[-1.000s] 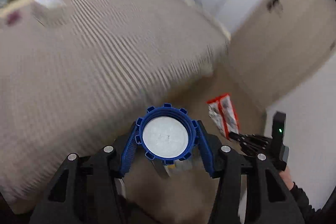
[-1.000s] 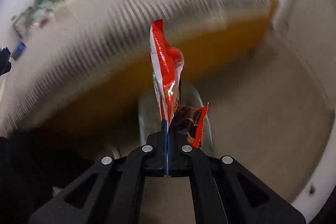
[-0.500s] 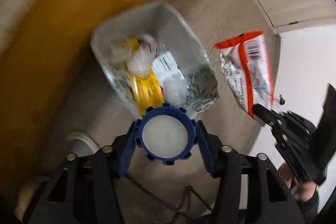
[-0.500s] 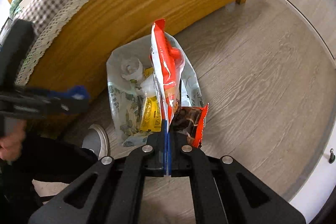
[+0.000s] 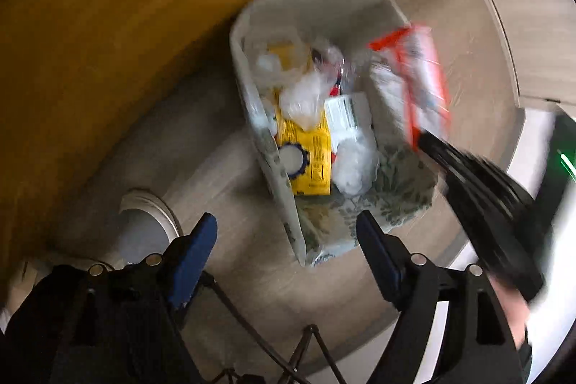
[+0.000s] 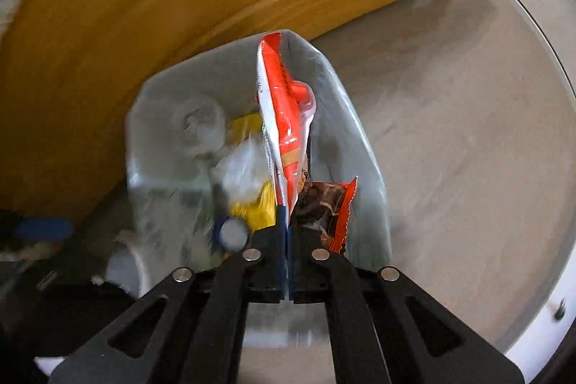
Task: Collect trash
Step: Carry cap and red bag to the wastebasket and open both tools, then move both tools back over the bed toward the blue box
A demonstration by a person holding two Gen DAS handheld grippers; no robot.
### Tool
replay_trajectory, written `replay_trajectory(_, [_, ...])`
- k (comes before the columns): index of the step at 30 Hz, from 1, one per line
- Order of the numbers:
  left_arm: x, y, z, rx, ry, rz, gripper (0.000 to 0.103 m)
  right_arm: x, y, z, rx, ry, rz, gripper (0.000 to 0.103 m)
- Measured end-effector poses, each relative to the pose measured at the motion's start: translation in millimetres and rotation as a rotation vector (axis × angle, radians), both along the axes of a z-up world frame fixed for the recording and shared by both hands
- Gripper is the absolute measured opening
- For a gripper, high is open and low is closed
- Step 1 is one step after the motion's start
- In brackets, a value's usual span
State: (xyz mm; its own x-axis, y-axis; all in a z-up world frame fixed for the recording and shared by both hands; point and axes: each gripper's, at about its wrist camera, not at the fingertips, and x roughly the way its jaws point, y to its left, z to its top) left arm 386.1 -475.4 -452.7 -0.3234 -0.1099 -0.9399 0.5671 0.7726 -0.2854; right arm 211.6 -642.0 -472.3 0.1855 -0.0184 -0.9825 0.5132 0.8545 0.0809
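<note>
Blue lid (image 5: 292,160) now dropped from left gripper (image 5: 286,233); wrapper (image 6: 286,128) upright in right gripper (image 6: 286,229).

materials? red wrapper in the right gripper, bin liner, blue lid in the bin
Red wrapper: looks like glossy plastic film, shiny highlights and creases.
Bin liner: probably thin translucent plastic, pale and slack over the rim; printed pattern outside.
Blue lid: likely rigid moulded plastic with a notched edge; white centre's material unclear through blur.
</note>
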Motion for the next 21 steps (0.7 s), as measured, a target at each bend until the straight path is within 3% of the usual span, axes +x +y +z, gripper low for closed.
replay_trajectory(2, [2.7,2.0,9.2,-0.015,-0.011,0.0,0.077,19.0,-8.1,-18.0,-0.032,0.07,0.03,0.052])
replay_trajectory(5, [2.9,13.1,26.6,-0.022,-0.054,-0.023,0.08,22.7,-23.3,0.4,-0.018,-0.019,-0.035,0.062])
replay_trajectory(9, [2.3,16.7,35.0,-0.016,-0.08,-0.033,0.08,10.8,-29.6,26.4,-0.008,-0.07,-0.09,0.063])
replay_trajectory(16, [-1.6,24.0,57.3,-0.073,-0.097,-0.055,0.08,-18.8,-10.7,49.2,0.001,-0.058,-0.124,0.063])
replay_trajectory(21, [4.9,48.7,101.9,-0.228,-0.105,0.031,0.08,-39.2,8.4,84.7,-0.029,-0.08,-0.118,0.063])
